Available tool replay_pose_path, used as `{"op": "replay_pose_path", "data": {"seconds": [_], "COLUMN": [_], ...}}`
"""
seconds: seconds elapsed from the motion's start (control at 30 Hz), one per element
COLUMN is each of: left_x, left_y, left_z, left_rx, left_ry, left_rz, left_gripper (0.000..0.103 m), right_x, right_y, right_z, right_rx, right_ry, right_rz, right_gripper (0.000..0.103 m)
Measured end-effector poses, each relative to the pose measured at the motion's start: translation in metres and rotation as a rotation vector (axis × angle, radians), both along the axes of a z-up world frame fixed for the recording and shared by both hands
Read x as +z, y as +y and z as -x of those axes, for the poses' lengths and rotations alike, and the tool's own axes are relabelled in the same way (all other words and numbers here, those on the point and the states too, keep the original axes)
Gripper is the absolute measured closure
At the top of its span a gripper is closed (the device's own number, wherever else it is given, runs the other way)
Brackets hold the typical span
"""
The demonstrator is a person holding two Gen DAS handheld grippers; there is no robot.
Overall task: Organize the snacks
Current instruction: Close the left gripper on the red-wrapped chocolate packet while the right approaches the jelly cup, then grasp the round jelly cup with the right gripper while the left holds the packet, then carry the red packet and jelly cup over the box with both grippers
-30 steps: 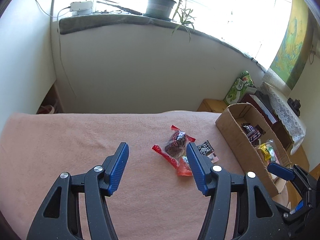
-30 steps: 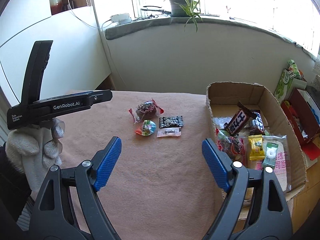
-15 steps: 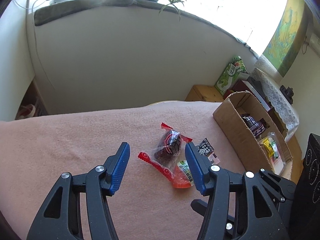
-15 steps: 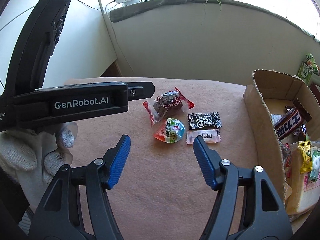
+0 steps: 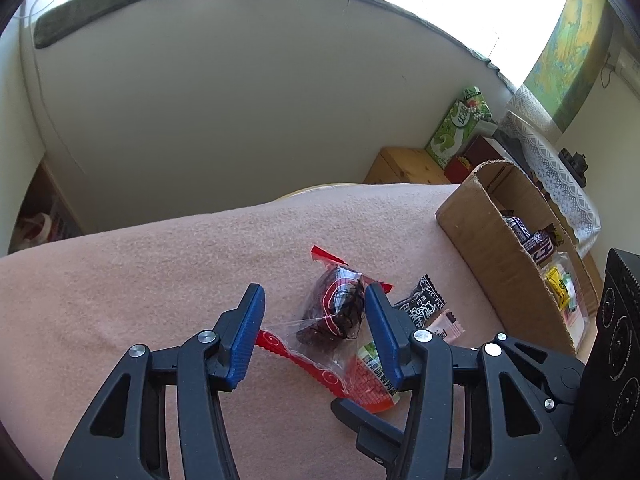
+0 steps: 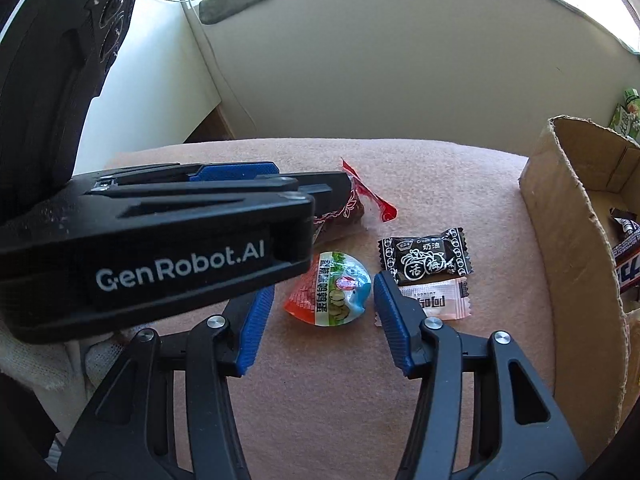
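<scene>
Both tongs have advanced: our left tongs (image 5: 314,322) straddle, wide, the clear red-edged dark-snack packet (image 5: 334,312); right tongs (image 6: 322,314) gape around the round egg pack (image 6: 328,294), for boxing.

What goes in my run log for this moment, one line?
left gripper: open, straddling red-wrapped snack | right gripper: open, around egg snack | box: partly filled

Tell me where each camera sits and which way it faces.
Left wrist: sits on the left claw, facing forward and down at the red-trimmed dark snack; own blue fingers show.
Right wrist: sits on the right claw, facing the egg snack; the left claw's body crosses its upper left.
Shared: both show the black candy, pink blanket and cardboard box.
</scene>
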State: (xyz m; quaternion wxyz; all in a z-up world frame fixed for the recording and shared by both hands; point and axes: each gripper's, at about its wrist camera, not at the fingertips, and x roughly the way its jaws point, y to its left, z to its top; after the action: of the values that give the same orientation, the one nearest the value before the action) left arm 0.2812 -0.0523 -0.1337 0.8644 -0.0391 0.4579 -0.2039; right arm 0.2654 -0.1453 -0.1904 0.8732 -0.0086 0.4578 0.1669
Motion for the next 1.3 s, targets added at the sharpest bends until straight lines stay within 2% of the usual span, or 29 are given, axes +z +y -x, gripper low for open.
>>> {"op": "replay_pose_path", "data": {"seconds": [0.1,0.2,0.37,0.73,1.03,1.3], "left_x": [-0.002,-0.001,0.001,0.0,0.008,0.031], "left_y": [0.002,0.003,0.004,0.022,0.032,0.036], "left_z": [0.0,-0.002,0.0,0.0,0.02,0.052], "left_rx": [0.006,0.003,0.0,0.059,0.096,0.12], "left_ry": [0.003,0.001,-0.015,-0.019,-0.056,-0.124], "left_rz": [0.007,0.014,0.016,0.031,0.006,0.035], "left_gripper": [0.053,0.059,0.077,0.079,0.08,0.08], "right_x": [-0.002,-0.003,-0.004,-0.006,-0.001,0.021], "right_y": [0.004,0.007,0.011,0.016,0.013,-0.009], "right_z": [-0.002,-0.003,0.001,0.013,0.018,0.042], "right_rx": [0.004,0.005,0.002,0.032,0.015,0.003], "right_ry": [0.003,0.004,0.001,-0.011,-0.015,-0.052], "right_rz": [0.016,0.032,0.05,0.106,0.077,0.044], "right_gripper": [0.049,0.051,0.057,0.062,0.065,0.065]}}
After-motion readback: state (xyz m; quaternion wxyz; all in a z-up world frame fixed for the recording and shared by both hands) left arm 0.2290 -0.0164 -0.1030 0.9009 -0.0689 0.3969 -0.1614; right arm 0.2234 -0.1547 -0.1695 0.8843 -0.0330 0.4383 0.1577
